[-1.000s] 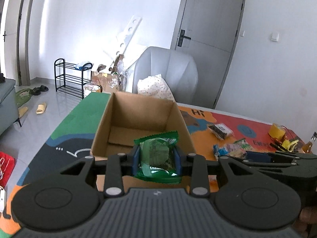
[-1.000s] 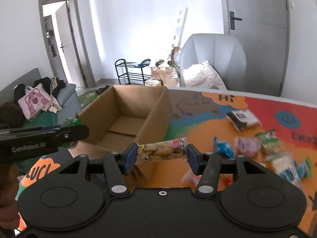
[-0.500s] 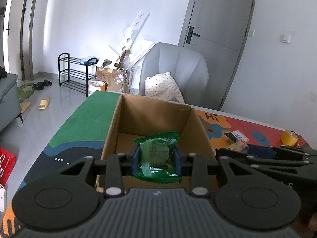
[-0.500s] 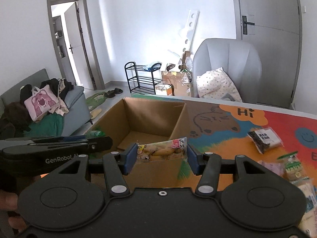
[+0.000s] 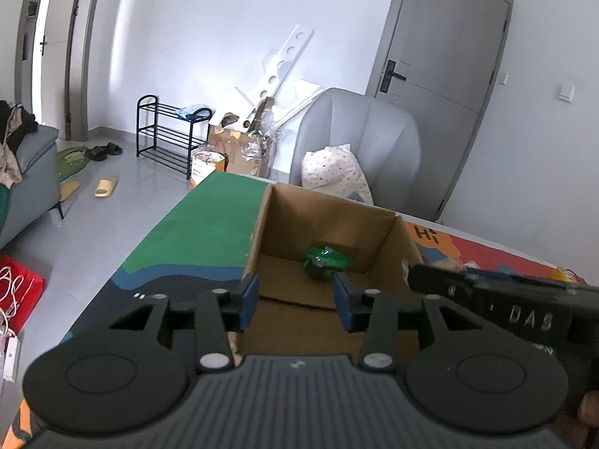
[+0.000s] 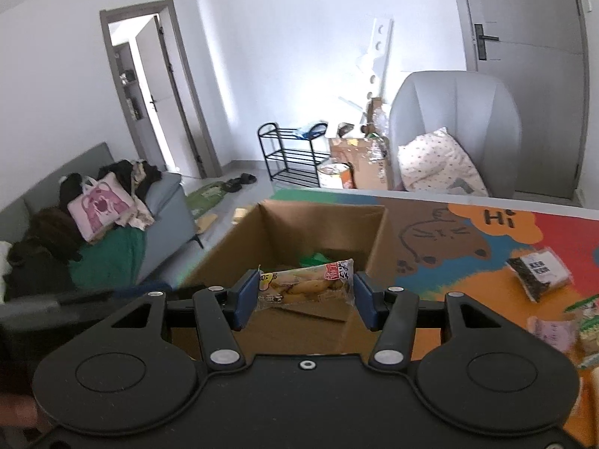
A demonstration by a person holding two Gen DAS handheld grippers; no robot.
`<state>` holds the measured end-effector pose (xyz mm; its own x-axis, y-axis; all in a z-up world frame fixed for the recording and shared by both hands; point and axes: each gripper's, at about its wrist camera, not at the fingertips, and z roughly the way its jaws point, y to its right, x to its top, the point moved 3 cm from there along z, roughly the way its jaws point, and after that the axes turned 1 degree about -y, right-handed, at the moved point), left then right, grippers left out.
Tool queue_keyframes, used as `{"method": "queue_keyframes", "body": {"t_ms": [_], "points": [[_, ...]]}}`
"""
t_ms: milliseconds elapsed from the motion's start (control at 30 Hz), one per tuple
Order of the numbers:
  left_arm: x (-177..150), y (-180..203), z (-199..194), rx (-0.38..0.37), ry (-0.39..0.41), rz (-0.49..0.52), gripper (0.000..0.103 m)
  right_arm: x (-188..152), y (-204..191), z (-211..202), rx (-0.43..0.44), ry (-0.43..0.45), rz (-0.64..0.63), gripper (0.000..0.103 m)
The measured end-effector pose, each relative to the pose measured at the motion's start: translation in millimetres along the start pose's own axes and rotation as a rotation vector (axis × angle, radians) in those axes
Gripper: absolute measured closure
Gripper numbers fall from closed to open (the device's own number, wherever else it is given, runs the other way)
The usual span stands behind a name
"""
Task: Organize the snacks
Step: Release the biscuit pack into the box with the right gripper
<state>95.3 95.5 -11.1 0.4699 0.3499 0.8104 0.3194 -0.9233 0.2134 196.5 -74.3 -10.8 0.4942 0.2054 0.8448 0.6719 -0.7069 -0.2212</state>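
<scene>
Released since a second ago, my left gripper (image 5: pixel 295 301) stands wide, the green packet (image 5: pixel 326 260) lying beyond it in the cardboard box (image 5: pixel 385 243). My right gripper (image 6: pixel 305 299) clamps the biscuit pack (image 6: pixel 305 287) over the box's near edge.

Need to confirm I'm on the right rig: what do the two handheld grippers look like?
The left gripper and right gripper match: matte black plastic linkages with silver pivot pins, round disc housings, blue finger pads. Left's ribbed base looks grey, right's black and smooth. Seen from the left camera, the right's side bears pale lettering, blurred. No cables or sleeves visible.
</scene>
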Motion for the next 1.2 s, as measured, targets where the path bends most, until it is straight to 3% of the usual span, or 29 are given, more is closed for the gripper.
{"method": "queue_keyframes", "body": {"t_ms": [200,467,667,1200], "points": [[0,-5,-8,0.015,0.006,-0.016,0.041,0,2,-2,0.012,0.006,0.032,0.037],[2,4,-10,0.010,-0.001,0.012,0.017,-8,18,-22,-0.034,0.018,0.083,0.030],[-5,21,-9,-0.028,-0.027,0.040,0.011,-18,33,-43,-0.081,0.024,0.106,0.024],[-21,57,-19,-0.105,-0.037,0.048,0.009,-45,71,-95,-0.179,0.042,0.149,0.011]]}}
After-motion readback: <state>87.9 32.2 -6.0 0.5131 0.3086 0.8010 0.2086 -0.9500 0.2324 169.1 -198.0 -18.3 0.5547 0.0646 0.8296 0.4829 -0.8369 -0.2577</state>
